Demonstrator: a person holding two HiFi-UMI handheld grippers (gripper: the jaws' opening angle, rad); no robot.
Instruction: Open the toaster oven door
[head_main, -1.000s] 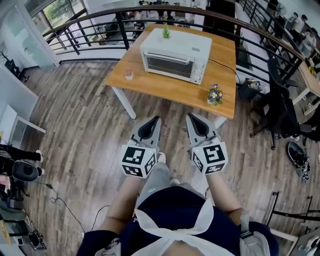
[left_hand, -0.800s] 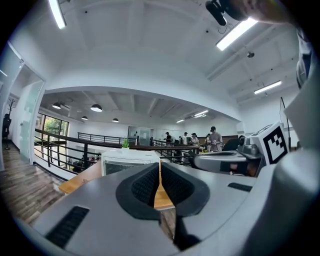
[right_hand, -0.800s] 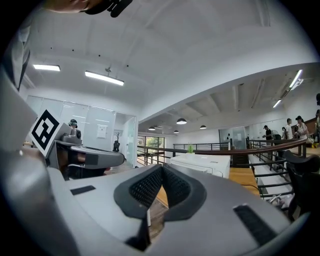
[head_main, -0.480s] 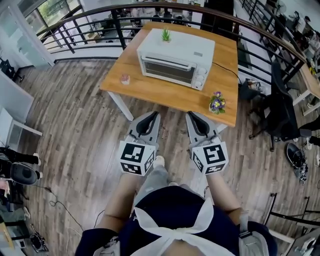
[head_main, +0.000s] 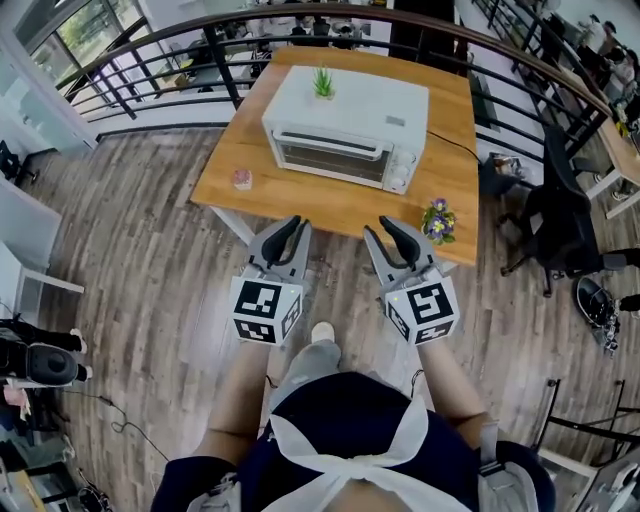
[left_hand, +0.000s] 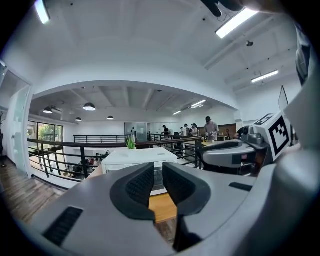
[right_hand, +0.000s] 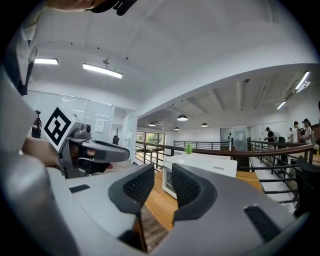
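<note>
The person's two hand-held grippers sit side by side nearest the camera, each with its marker cube facing up. The left gripper (head_main: 290, 222) has its dark ribbed pads drawn together with only a slit between them and nothing held. The right gripper (head_main: 375, 226) differs from a second ago: its jaws were together then and are now opening, with a clear gap between the pads and only the table and floor visible through it.

Since the earlier frames the person has also stepped forward over the grey-brown plank floor (head_main: 160, 270). The grippers, which then hung over floor well short of the table, now have their tips at the near edge of the light wooden table (head_main: 300, 198).

On that table stands the white box-shaped toaster oven (head_main: 345, 118), its glass door (head_main: 330, 160) closed and facing the person, with the long handle (head_main: 330, 139) along the top of the door and knobs at its right end. A small green potted plant (head_main: 323, 82) sits on the oven's top, and a pot of purple flowers (head_main: 436, 218) stands near the table's right front corner. A black railing (head_main: 200, 45) runs behind.

The approach looks nearly complete. The parting right jaws suggest that gripper is being readied for the handle, which is not yet within reach.
</note>
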